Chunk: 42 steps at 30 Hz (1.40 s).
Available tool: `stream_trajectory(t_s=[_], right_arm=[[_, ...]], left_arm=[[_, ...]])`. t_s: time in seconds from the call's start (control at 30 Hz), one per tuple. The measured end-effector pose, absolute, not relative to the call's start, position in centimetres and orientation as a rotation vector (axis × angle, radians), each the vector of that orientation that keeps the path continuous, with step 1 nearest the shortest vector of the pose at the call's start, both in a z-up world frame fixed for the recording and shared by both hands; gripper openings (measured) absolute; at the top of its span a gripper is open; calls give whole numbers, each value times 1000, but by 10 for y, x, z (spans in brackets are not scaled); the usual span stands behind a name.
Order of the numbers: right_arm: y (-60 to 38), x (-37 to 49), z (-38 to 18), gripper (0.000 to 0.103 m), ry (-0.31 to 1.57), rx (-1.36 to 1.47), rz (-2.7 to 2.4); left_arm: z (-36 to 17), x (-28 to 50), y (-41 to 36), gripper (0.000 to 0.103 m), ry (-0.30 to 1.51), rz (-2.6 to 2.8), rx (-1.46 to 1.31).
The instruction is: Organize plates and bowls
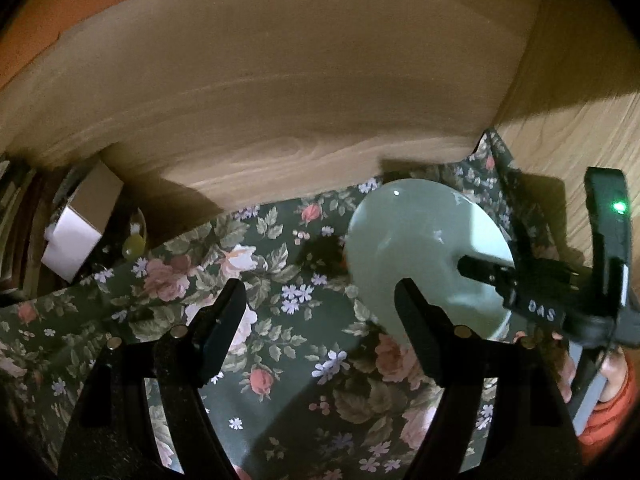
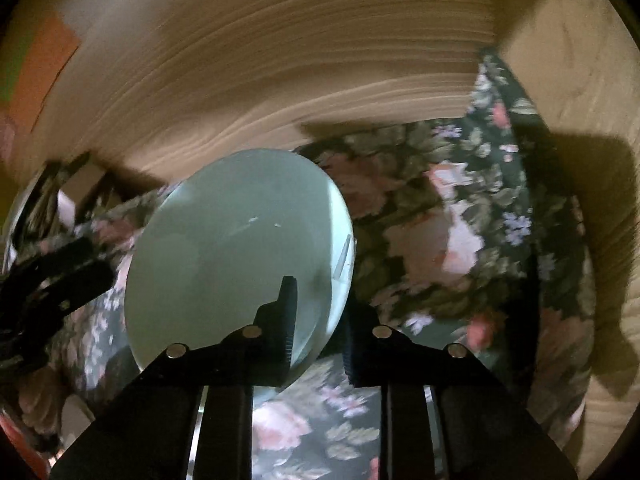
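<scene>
A pale green plate (image 2: pixel 236 248) is held tilted on edge above the floral cloth. My right gripper (image 2: pixel 320 312) is shut on its near rim, one finger in front of the plate and the other behind it. In the left wrist view the same plate (image 1: pixel 412 248) stands at the right with the right gripper (image 1: pixel 484 270) clamped on its rim. My left gripper (image 1: pixel 320 304) is open and empty, over the cloth to the left of the plate.
A dark floral cloth (image 1: pixel 280 360) covers the shelf floor. Wooden walls (image 1: pixel 280 80) close in the back and right side. A white box (image 1: pixel 76 232) and a small yellow-green object (image 1: pixel 134 242) stand at the far left.
</scene>
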State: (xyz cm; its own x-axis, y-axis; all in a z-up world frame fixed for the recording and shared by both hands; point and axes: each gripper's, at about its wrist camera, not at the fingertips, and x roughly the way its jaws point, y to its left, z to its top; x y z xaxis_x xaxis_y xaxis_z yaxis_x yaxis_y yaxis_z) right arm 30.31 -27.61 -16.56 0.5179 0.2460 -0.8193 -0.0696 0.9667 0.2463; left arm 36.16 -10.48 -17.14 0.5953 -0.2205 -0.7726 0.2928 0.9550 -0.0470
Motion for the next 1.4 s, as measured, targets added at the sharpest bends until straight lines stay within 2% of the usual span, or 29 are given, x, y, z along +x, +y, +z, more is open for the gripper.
stream_trajectory(t_s=[0.1, 0.23, 0.4, 0.5, 0.83, 1.4], right_arm=[[-268, 296, -165, 17, 1014, 159, 213], [-263, 287, -165, 17, 1020, 140, 239], [-253, 282, -168, 17, 1023, 134, 257], [-248, 282, -170, 17, 1027, 141, 270], [-247, 275, -160, 17, 1001, 144, 276], [-227, 236, -104, 17, 858, 96, 334]], left_arm=[[-182, 362, -107, 72, 928, -289, 114], [-198, 363, -110, 58, 992, -297, 143], [-209, 363, -112, 45, 1043, -316, 150], [-214, 364, -116, 31, 1075, -342, 151], [-210, 358, -111, 27, 1074, -343, 154], [-144, 297, -73, 27, 926, -308, 97]])
